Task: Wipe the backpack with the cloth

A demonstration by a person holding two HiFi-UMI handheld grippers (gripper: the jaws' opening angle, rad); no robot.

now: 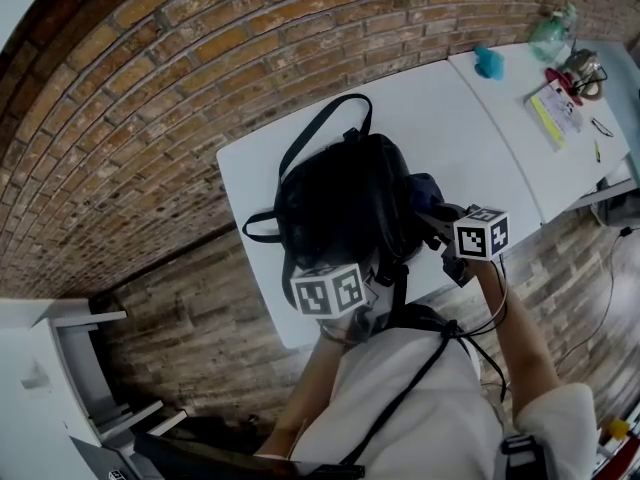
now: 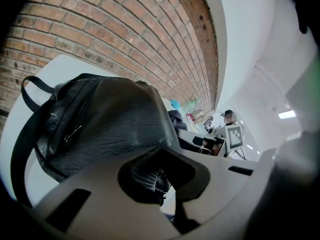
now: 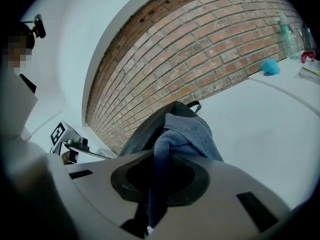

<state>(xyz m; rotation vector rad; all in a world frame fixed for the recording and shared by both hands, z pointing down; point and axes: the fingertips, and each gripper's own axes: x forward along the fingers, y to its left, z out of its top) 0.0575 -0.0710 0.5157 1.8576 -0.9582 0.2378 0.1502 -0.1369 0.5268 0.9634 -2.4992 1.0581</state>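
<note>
A black leather backpack [image 1: 340,203] lies on the near end of the white table [image 1: 450,118], its straps trailing toward the brick wall. My left gripper [image 1: 345,268] is at the bag's near edge, shut on a fold of the backpack [image 2: 145,176]. At the bag's right side, my right gripper [image 1: 440,230] is shut on a blue-grey cloth [image 3: 182,134], which drapes against the backpack [image 3: 145,126]. In the head view the cloth [image 1: 425,190] shows as a dark blue bunch beside the bag.
On the far right end of the table sit a turquoise object [image 1: 488,62], a green spray bottle [image 1: 550,36], papers [image 1: 556,110] and small tools. A brick wall [image 1: 180,88] runs along the table's far side. White furniture [image 1: 60,368] stands at lower left.
</note>
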